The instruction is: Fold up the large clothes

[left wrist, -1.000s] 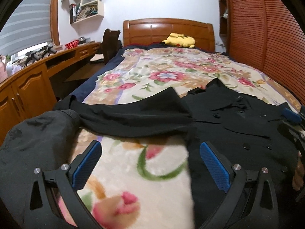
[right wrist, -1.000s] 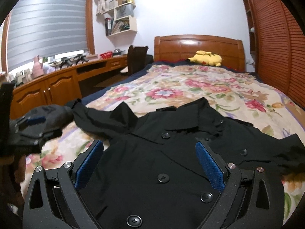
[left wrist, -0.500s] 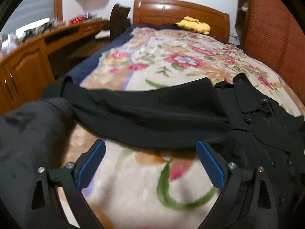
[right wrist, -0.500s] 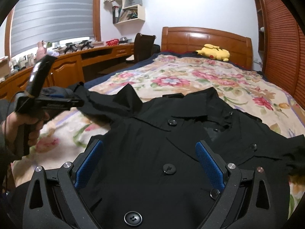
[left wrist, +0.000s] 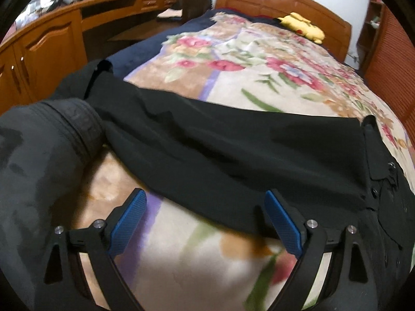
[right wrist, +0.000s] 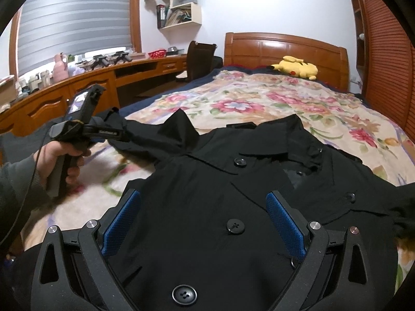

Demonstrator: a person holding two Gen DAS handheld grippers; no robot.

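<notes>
Blue ribbed fingers (left wrist: 282, 226) of both grippers spread wide, matte black buttoned coat (right wrist: 233, 194), plush floral blanket (right wrist: 259, 101)

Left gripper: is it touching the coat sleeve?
Cannot tell. In the left wrist view the open left gripper has its fingertips at the coat sleeve edge; the right wrist view shows overlap with the cloth, no plain gap or contact.

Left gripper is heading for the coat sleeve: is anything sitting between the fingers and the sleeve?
Nothing visible does. The left gripper is open, and only bare floral blanket lies between it and the black coat's sleeve. The person's dark-sleeved forearm lies off to the left, beside the sleeve, not across it.
</notes>
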